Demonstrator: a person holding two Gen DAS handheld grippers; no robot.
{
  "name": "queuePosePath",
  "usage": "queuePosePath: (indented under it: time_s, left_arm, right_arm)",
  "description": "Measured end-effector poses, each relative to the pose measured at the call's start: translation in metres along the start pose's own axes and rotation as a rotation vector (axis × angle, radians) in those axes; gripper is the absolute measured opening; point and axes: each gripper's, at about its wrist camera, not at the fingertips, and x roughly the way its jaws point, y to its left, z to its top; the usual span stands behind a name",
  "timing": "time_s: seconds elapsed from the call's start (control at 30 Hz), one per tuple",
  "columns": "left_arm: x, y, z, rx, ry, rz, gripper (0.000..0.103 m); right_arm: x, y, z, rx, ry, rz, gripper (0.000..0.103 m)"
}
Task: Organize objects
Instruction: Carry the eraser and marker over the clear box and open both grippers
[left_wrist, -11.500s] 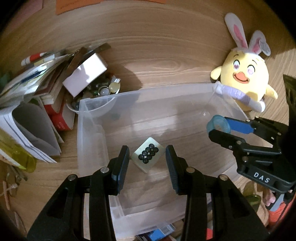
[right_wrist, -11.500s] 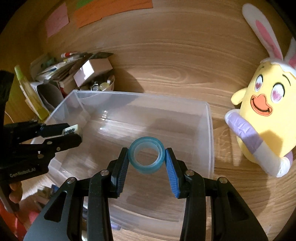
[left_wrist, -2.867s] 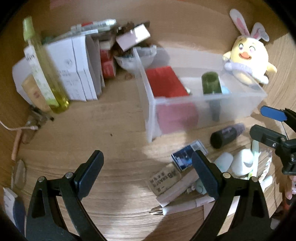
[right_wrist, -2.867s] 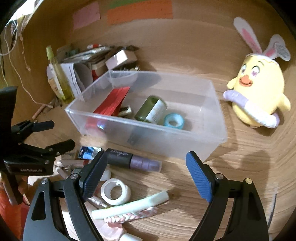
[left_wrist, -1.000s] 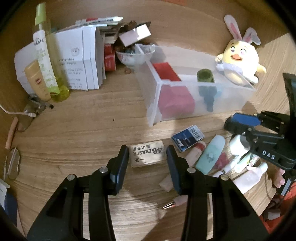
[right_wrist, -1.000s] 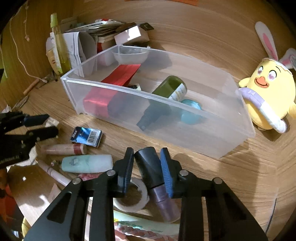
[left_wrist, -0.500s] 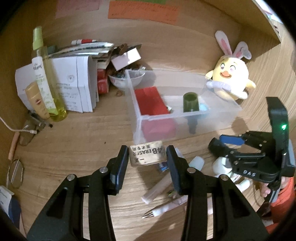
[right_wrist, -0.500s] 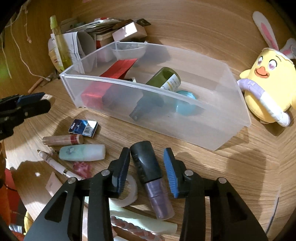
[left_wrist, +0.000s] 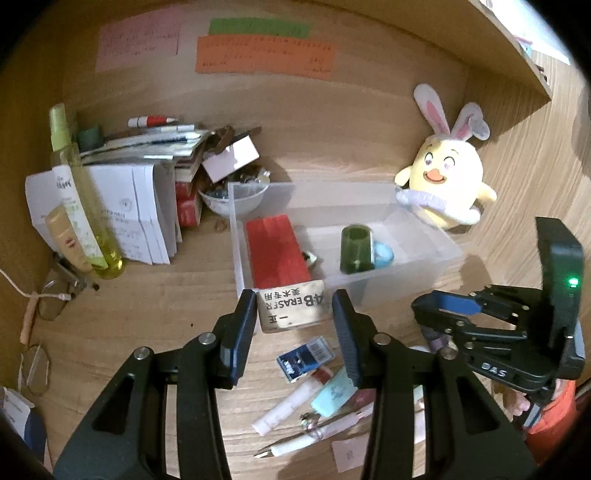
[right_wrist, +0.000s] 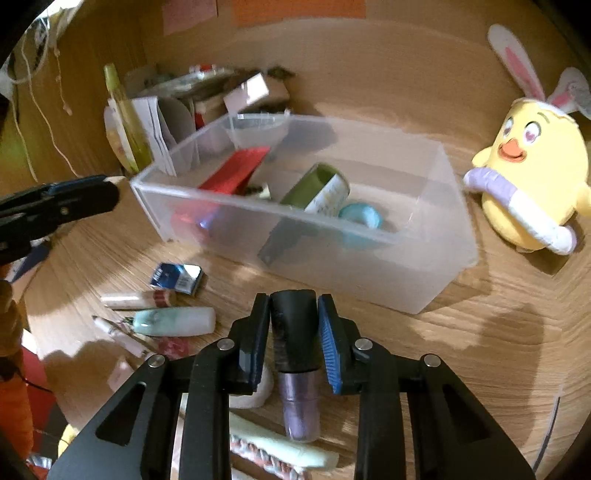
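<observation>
1. The left gripper (left_wrist: 294, 308) is clamped on a tan eraser (left_wrist: 291, 309), its label reading "4B ERASER" upside down, held clear of the counter (left_wrist: 147, 295).
2. At 12 o'clock from the eraser sits the clear bin (left_wrist: 406, 266), holding a red box (left_wrist: 275, 251), a green bottle (left_wrist: 355, 249) and a blue tape roll (left_wrist: 384, 254).
3. The right gripper (right_wrist: 293, 325), stamped "DAS" in the left view, has just been closing; its pads press the black cap of a purple tube (right_wrist: 297, 369).
4. At 10 o'clock from it lies a blue packet (right_wrist: 177, 278), its print too small to read.

A jar (left_wrist: 355, 249) lies in the bin (left_wrist: 452, 258), small items (left_wrist: 306, 358) before it.
</observation>
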Motion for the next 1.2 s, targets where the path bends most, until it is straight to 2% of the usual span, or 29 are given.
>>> queuePosePath:
  time_s: [0.5,0.77,0.93,1.2]
  left_arm:
    - [-0.001,-0.009,0.029,-0.02,-0.057,-0.005,0.042]
    - [0.005,-0.007,0.042,-0.024,-0.075,-0.002,0.042]
    - [0.022,-0.009,0.048,-0.009,-0.048,-0.003,0.042]
    - [0.064,-0.013,0.043,0.015,0.051,0.0,0.042]
  right_arm:
    - [-0.074,-0.023,0.036,0.067,-0.22,0.031,0.024]
    - [-0.091,-0.027,0.059,0.072,-0.297,-0.02,0.024]
    - [-0.082,-0.031,0.068,0.064,-0.297,-0.082,0.024]
    - [-0.042,-0.036,0.064,0.04,-0.21,-0.182,0.024]
